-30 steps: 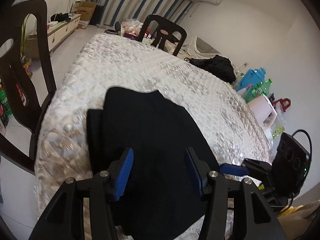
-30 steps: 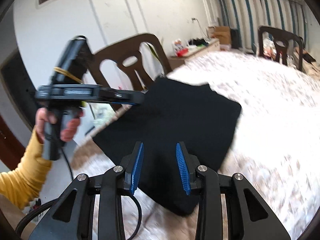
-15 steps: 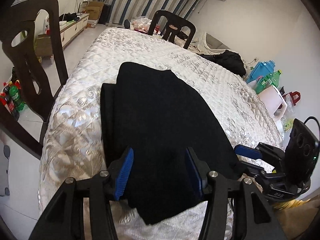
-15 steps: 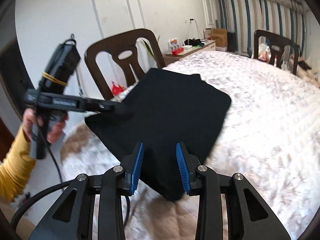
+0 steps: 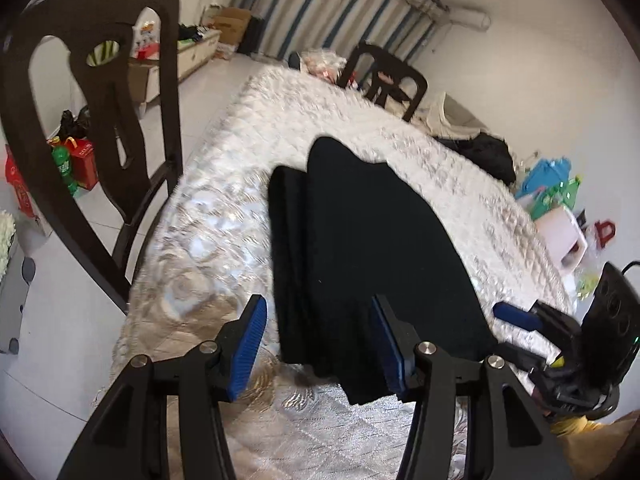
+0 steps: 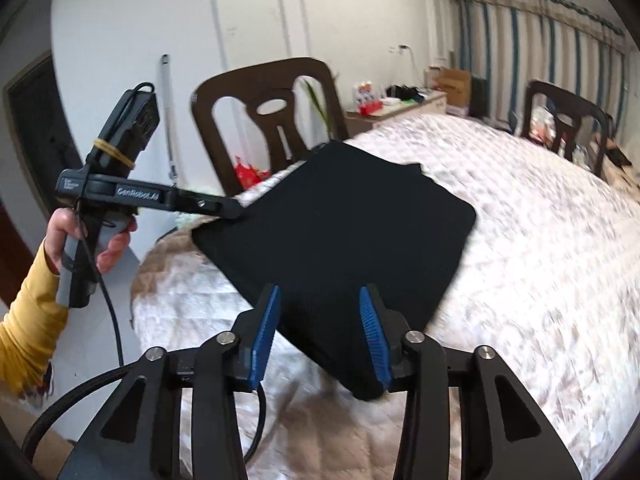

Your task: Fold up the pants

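The left gripper (image 5: 318, 336) points down at a slant, its blue-padded jaws standing apart with nothing pressed between them. The right gripper (image 6: 320, 334) tilts down likewise and its jaws are opening, the pads clear of anything. In the right wrist view a hand (image 6: 94, 240) in a yellow sleeve (image 6: 28, 328) grips the left gripper's handle

blur: quilt (image 6: 540, 280) smearing at right | cut off: sleeve (image 6: 28, 328) running out left edge | hidden: pants (image 5: 372, 248) near edge sitting behind finger (image 5: 390, 344)
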